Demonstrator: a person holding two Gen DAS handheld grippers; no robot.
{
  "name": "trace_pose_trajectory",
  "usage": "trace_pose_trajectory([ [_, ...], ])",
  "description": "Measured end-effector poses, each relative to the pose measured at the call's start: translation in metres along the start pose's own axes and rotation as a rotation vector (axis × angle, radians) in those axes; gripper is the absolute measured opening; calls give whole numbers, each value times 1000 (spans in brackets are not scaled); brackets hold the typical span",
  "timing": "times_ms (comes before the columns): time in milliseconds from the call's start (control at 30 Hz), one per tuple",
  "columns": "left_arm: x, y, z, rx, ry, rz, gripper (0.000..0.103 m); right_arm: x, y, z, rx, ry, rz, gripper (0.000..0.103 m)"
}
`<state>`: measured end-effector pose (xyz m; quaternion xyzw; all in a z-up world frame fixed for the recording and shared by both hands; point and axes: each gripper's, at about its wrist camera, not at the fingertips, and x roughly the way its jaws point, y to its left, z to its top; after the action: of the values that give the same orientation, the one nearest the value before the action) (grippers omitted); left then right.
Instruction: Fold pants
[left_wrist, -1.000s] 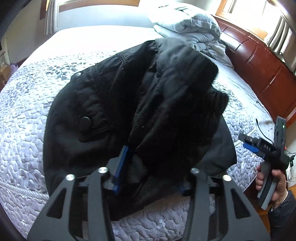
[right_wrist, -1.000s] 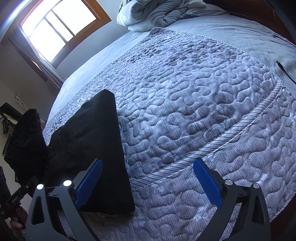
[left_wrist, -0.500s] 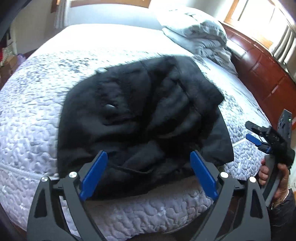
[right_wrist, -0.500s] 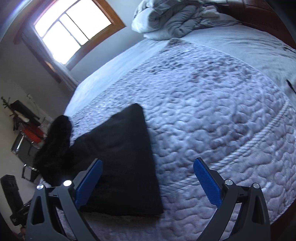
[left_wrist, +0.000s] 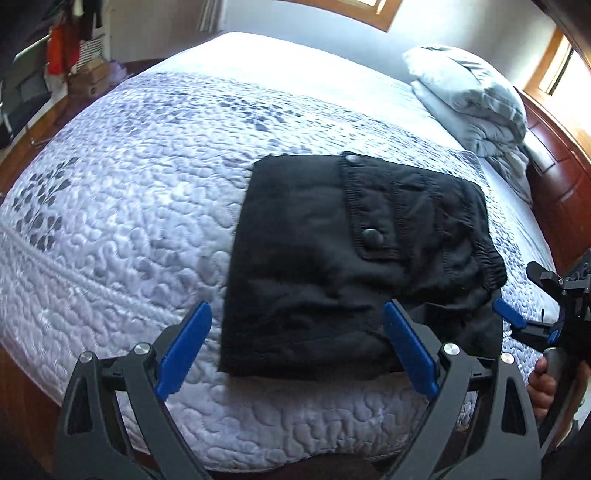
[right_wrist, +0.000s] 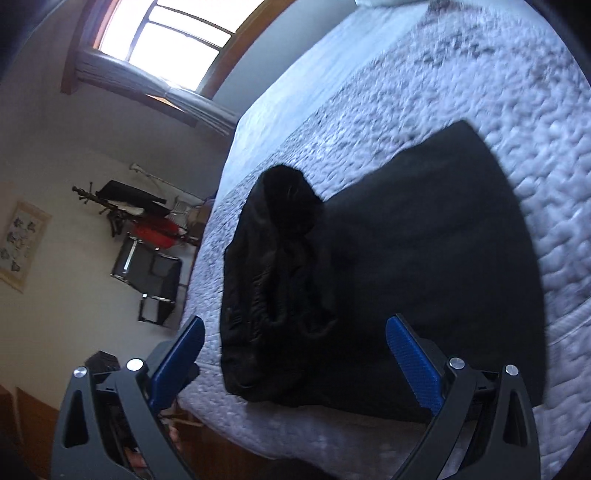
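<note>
Lying folded at centre frame on the quilted bed (left_wrist: 122, 206): black pants (left_wrist: 332, 266). Hovering at bottom, opening wide, gripping nothing: left gripper (left_wrist: 295, 354). Gaping empty likewise at bottom: right gripper (right_wrist: 295, 362).

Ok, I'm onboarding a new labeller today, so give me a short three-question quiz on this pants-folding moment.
1. True or false: the black pants lie folded on the quilted bed near its front edge.
2. What sits between the pads of the left gripper?
A. a pinched waistband
B. nothing gripped; its jaws are opening above the pants
C. the grey bedding
3. In a few words: what is bundled at the far corner of the bed by the wooden headboard?

Key
1. True.
2. B. The right gripper is open and empty too.
3. Rumpled grey bedding.
</note>
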<state>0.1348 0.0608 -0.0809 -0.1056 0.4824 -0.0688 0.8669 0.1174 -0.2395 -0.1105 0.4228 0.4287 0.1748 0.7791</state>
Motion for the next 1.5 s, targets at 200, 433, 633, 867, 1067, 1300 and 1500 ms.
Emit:
trace_pose_trajectory([
  [200,-10,8,-4,-16,-12,-8,94,38,-12,-2,141,72,63,99],
  [433,-22,7,-3,0,-45,-10,95,70,6,6,129,98,76,100],
  [633,-29,9,-1,-6,-56,-14,96,86,33,8,13,88,27,84],
  [867,-38,9,0,-4,-76,-6,96,74,37,8,-37,69,24,40],
  [1067,-45,6,1,5,-85,4,96,64,55,8,-95,57,66,38],
  [1300,-53,2,4,31,-108,18,97,37,72,17,-133,46,111,38],
  [1500,-56,-7,6,50,-119,14,97,8,75,28,-149,21,131,38],
])
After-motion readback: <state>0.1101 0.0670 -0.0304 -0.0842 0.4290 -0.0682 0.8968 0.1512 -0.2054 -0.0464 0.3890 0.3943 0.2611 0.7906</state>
